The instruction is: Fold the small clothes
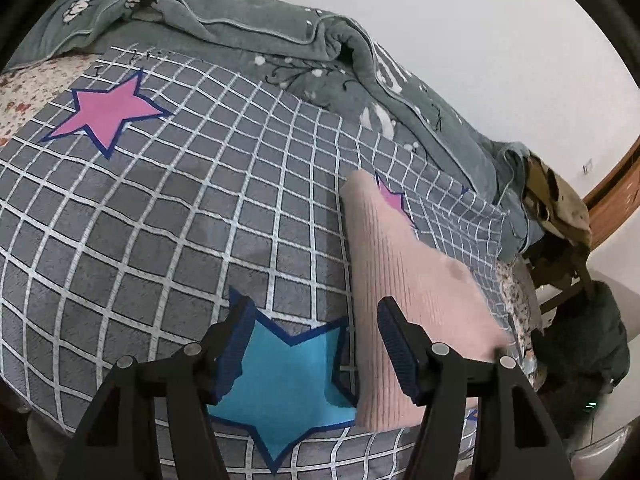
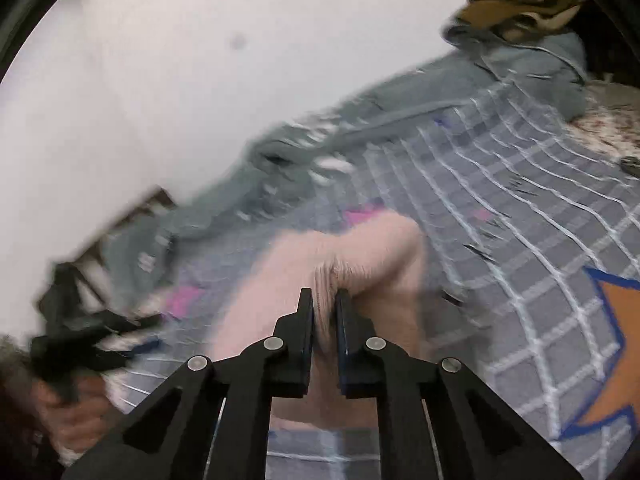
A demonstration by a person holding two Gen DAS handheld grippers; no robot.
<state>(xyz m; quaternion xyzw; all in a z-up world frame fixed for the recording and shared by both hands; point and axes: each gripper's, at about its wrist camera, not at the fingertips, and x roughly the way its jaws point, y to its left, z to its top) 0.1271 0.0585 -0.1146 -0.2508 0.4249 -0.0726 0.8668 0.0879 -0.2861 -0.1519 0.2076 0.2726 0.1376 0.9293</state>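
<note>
- Pink ribbed knit: the small garment (image 1: 416, 280) is seen partly lifted off the grey checked bedspread (image 1: 160, 208); its near part is raised, its far end appears to rest on the bedspread just beside a pink star print (image 1: 394, 200).
- The right gripper (image 2: 325, 300) is pressed together on a bunched pinch of the garment (image 2: 352, 256); gathered ribs are visible between the jaws.
- The left gripper (image 1: 316, 332) is spread and holds nothing; it is seen over the blue star (image 1: 280, 380), just left of the garment.
- Right wrist view is heavily blurred; fast motion is judged likely, edges cannot be read there.
- Step in hand is judged to be the carrying-over of one edge for a fold.
- Advice: the pinch is best kept near the edge, not mid-cloth, so that a single layer is drawn.
- The resting end is best pinned by the left gripper beside the garment's left border, so that sliding is prevented.
- A slow, low lay-down is recommended; knit stretches and is expected to sag if dragged.
</note>
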